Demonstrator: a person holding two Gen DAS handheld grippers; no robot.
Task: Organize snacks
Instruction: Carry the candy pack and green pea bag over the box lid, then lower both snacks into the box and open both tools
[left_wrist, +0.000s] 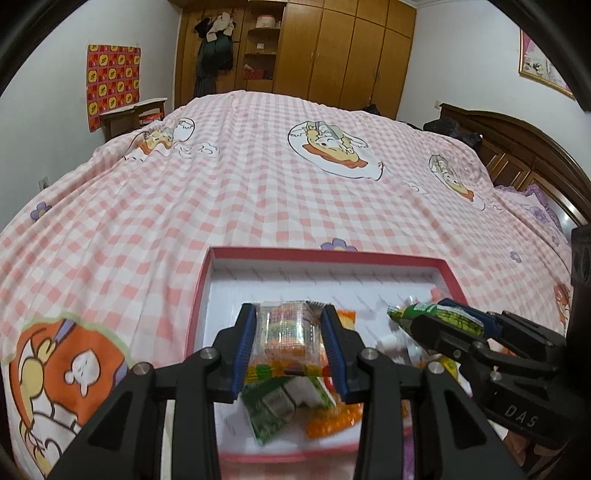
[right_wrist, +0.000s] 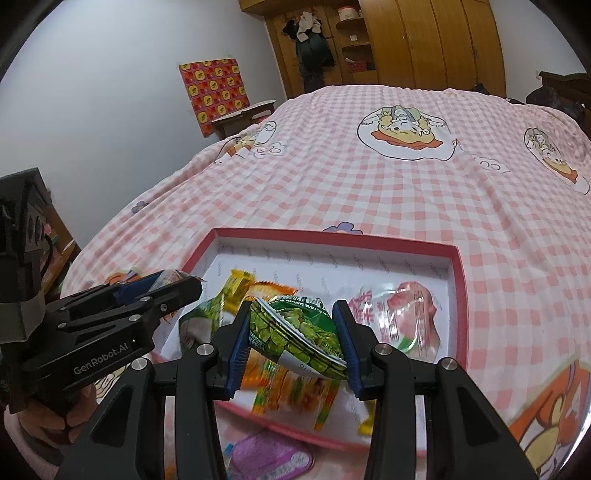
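The left gripper (left_wrist: 290, 338) is clamped on a clear snack packet (left_wrist: 286, 332), its blue pads pressing both sides. The packet is transparent with a fine grid texture, showing orange and pale contents, and a yellow-green printed strip runs along its lower edge. It hangs above the near part of the red box (left_wrist: 448, 273).

The right gripper (right_wrist: 295, 338) is clamped on a green pea snack bag (right_wrist: 299, 339). This bag is glossy, printed with green peas and white lettering on a dark green band, and is creased and tilted between the pads. It too is held over the near part of the box (right_wrist: 456, 280). In the left wrist view the right gripper (left_wrist: 447, 317) enters from the right with the green bag (left_wrist: 413, 314) pinched at its tip.

The box is shallow, with a red rim and a white patterned lining, and lies on the bed (left_wrist: 258, 177), which has a pink-and-white checked cover with cartoon prints. Inside lie a pink-and-clear packet (right_wrist: 402, 314) at the right, a yellow packet (right_wrist: 238, 286), an orange packet (left_wrist: 334, 417) and a green-and-white packet (left_wrist: 273, 410); the far half shows bare lining. A purple packet (right_wrist: 266, 458) lies on the cover just outside the near rim.
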